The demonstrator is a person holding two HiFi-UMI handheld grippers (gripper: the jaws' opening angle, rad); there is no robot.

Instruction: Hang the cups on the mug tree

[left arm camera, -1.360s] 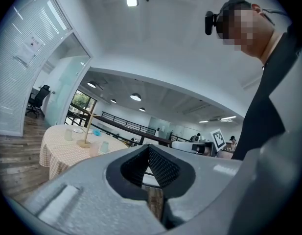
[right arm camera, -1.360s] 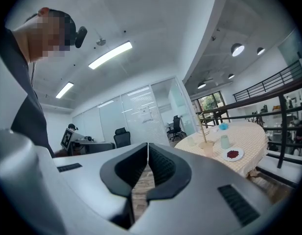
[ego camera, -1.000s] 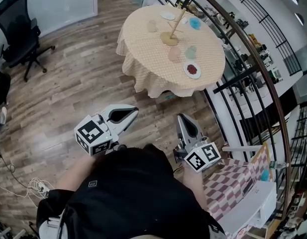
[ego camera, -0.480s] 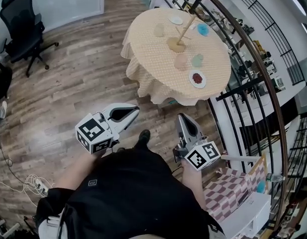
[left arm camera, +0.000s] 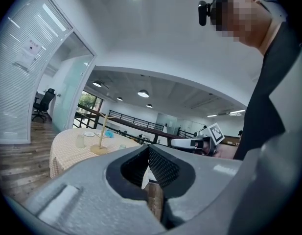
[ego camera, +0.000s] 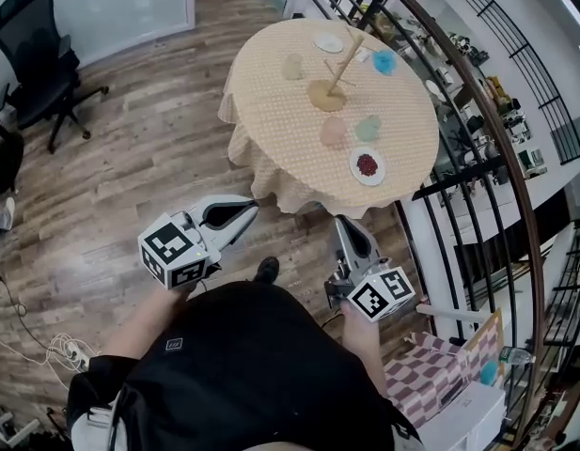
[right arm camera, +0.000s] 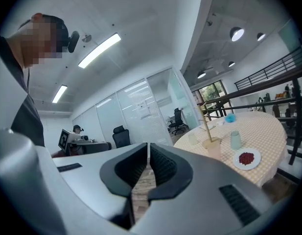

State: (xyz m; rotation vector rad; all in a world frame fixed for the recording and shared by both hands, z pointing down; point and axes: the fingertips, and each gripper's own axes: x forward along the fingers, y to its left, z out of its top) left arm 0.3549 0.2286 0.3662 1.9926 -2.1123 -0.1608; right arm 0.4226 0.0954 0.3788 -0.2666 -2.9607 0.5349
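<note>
2 claws sit nearest, just ahead of the person's dark shirt: the left claw [ego camera: 244, 211] and the right claw [ego camera: 345, 225]. Each has its jaws pressed together on nothing, and both point level towards the round tabletop [ego camera: 271, 111]. Between them a shoe [ego camera: 266, 270] stands on the wood floor [ego camera: 130, 158].

Further on, the near cloth edge hangs down. Past it come a plate of red bits [ego camera: 368, 165], then a pink cup [ego camera: 334, 132] and a green cup [ego camera: 368, 128] just beside each other. The mug tree [ego camera: 329, 87] stands upright near the middle, with a pale cup [ego camera: 291, 66] to its left. A blue item [ego camera: 384, 61], too small to tell, and a white saucer [ego camera: 328, 41] lie beyond. No cup hangs yet.

The step in hand looks like the walk-up. Doing it well means stopping short of the cloth edge, squaring up to the pink and green cups, and opening 1 claw only once a cup is within reach.

Open floor lies left as far as the office chair [ego camera: 31, 45]. The curved railing [ego camera: 446, 180] hugs the right side, so the right claw has less room.
</note>
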